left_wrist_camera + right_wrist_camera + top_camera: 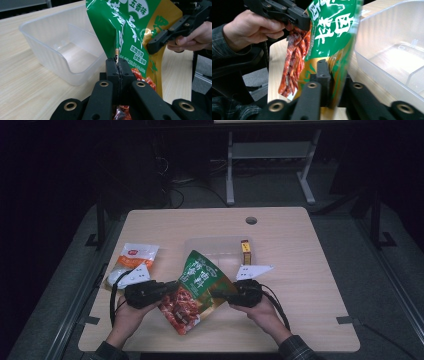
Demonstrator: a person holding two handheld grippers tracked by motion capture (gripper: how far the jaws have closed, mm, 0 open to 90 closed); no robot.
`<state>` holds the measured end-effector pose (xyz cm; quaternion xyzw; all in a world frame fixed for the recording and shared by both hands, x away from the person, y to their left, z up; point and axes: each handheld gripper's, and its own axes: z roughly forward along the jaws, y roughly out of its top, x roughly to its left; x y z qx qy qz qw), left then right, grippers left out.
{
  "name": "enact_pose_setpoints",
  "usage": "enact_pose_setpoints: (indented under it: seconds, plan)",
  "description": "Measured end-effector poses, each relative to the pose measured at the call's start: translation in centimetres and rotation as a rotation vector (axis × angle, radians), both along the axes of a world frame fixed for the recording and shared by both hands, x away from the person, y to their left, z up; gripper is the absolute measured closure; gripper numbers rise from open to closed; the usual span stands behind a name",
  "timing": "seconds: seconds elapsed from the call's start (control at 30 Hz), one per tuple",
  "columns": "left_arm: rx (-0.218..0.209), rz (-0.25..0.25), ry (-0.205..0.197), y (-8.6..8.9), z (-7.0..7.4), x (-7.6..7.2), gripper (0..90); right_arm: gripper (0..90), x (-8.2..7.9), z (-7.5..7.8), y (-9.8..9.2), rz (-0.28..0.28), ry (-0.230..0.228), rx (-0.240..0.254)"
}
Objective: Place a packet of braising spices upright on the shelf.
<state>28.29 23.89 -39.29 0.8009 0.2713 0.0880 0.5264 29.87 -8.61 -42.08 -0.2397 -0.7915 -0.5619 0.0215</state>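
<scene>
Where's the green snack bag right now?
In the high view the green foil snack bag hangs at the table's near middle, pinched between the left claw and right claw, just before the clear plastic tub.

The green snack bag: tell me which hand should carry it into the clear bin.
Probably right. Both grippers clamp the green snack bag, but the right gripper holds the edge nearer the clear bin, which lies just beyond it. The left gripper sits farther off, beside the orange packet.
</scene>
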Motion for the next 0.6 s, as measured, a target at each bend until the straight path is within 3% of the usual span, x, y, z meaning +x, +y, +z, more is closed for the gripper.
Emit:
enact_pose_setpoints:
  seconds: [0.2, 0.37, 0.47, 0.6]
  plan:
    - [0.032, -0.001, -0.013, -0.4, -0.2, -0.1, 84.7, 89.9, 0.4, 0.4, -1.0, 0.011, 0.038, 0.035]
    - [0.022, 0.018, 0.008, -0.1, -0.5, 0.1, 75.7, 90.0, 0.3, 1.3, -1.3, 0.037, -0.027, -0.025]
    - [0.021, 0.028, 0.022, 0.4, -0.7, 0.3, 65.7, 90.0, 0.1, 2.0, -1.3, 0.063, -0.057, -0.047]
    - [0.09, 0.042, 0.019, 0.4, -1.4, 0.3, 51.9, 90.0, 0.0, 2.6, -1.3, 0.084, -0.086, -0.069]
